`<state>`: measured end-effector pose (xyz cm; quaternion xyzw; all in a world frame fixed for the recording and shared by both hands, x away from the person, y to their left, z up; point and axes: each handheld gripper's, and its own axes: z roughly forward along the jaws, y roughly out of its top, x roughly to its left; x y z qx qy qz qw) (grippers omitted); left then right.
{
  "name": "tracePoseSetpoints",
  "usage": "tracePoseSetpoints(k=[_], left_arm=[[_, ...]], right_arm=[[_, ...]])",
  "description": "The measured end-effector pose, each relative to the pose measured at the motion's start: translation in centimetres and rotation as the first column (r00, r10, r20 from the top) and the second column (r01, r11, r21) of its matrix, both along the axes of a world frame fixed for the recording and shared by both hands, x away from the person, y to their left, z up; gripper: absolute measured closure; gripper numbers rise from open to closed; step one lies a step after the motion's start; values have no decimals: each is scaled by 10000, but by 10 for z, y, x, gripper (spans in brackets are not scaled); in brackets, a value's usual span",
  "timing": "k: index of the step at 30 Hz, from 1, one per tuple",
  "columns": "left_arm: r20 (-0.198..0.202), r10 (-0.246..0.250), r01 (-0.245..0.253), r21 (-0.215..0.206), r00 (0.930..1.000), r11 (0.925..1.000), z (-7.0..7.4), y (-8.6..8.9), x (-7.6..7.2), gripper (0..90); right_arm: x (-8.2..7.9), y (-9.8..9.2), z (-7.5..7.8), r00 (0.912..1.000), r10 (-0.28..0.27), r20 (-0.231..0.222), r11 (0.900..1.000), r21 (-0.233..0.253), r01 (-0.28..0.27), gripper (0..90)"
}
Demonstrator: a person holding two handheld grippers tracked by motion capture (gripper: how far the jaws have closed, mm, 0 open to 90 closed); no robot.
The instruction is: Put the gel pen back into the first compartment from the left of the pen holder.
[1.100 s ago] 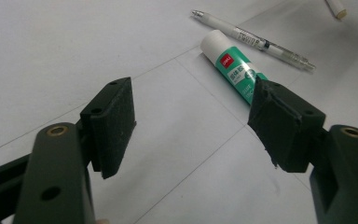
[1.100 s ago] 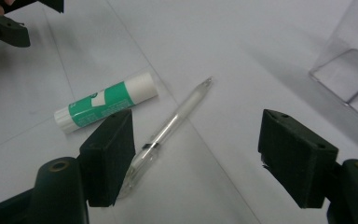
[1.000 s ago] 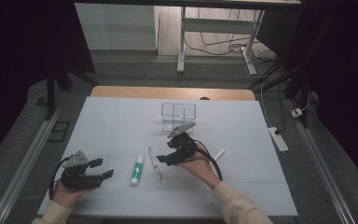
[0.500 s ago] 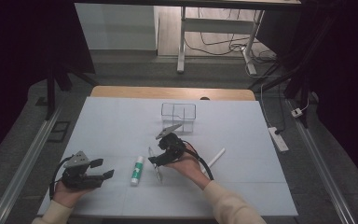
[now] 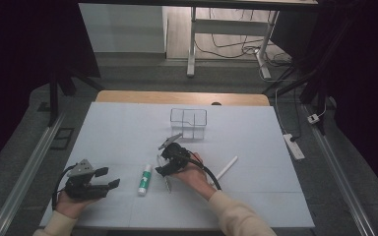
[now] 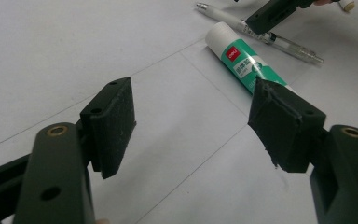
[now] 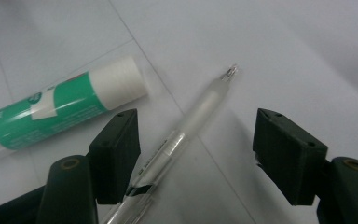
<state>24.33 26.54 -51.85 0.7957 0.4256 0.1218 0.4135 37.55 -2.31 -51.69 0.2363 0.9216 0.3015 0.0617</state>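
Note:
A clear plastic pen [image 7: 186, 130] lies on the white table, its tip pointing away, and it runs between the jaws of my right gripper [image 7: 193, 135], which is open just above it. Beside it lies a green and white glue stick [image 7: 65, 114]. In the high view the right gripper [image 5: 162, 167] hovers over the pen [image 5: 167, 183], right of the glue stick [image 5: 144, 178]. My left gripper [image 5: 109, 178] rests open at the front left with nothing between its jaws [image 6: 191, 107]; the glue stick [image 6: 242, 60] and pen [image 6: 279, 42] lie beyond it.
A small wire basket [image 5: 189, 120] stands at the middle back of the table [image 5: 256, 196]. A white pen [image 5: 226, 168] lies to the right of the right hand. A power strip [image 5: 293, 146] sits off the table's right edge.
The right gripper has moved from near the basket toward the person and to the left, down over the clear pen. The left gripper has stayed still.

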Motion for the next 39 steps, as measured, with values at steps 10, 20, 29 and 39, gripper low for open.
tracePoseSetpoints(k=[10, 20, 29, 39], left_arm=[[-5, -2, 2, 12, 10000, 10000, -1, 0, 0, 313], [10, 16, -16, 40, 10000, 10000, -1, 0, -1, 313], [11, 24, -24, 78, 10000, 10000, -1, 0, -1, 313], [-12, 43, -43, 72, 10000, 10000, -2, 2, 0, 313]], right_arm=[[-2, 6, -6, 9995, 134, 269, 9987, -492, -121, 382], [0, 3, -1, 9999, -45, 129, 9972, -746, 55, 681], [5, -3, 1, 9986, -493, 180, 9936, -1009, 509, 791], [8, -12, 10, 9973, -592, 437, 9961, -624, 619, 792]])
